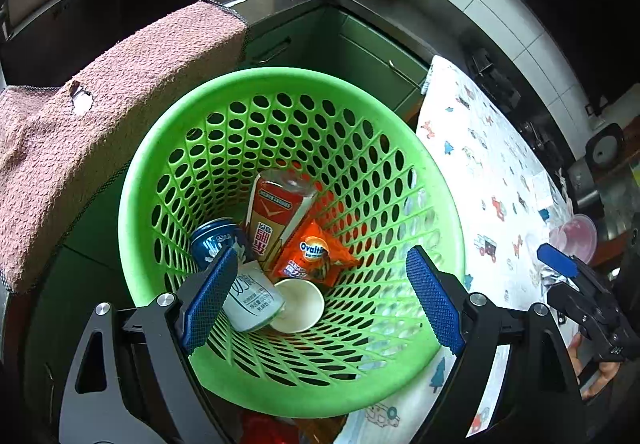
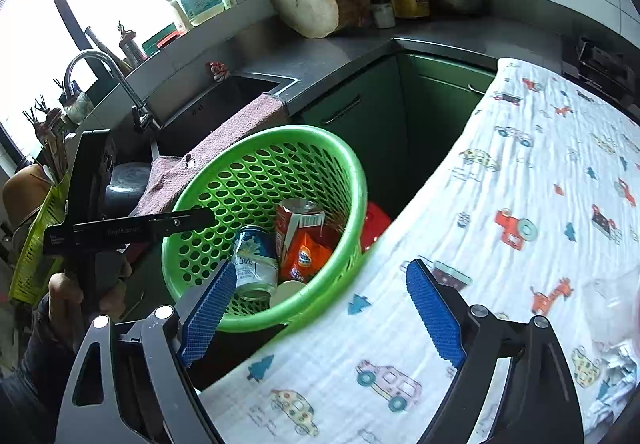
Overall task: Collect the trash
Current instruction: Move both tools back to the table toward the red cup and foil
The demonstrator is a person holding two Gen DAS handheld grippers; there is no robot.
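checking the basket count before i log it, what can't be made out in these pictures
- Basket floor: left wrist view, can, carton, orange packet and paper cup cover it.
- Red thing: right wrist view, mostly behind the basket rim and printed cloth.
- Clear item: right wrist view, blurred, cut by the edge.

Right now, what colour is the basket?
Bright green basket, perforated with oval holes; clearest in the left wrist view.
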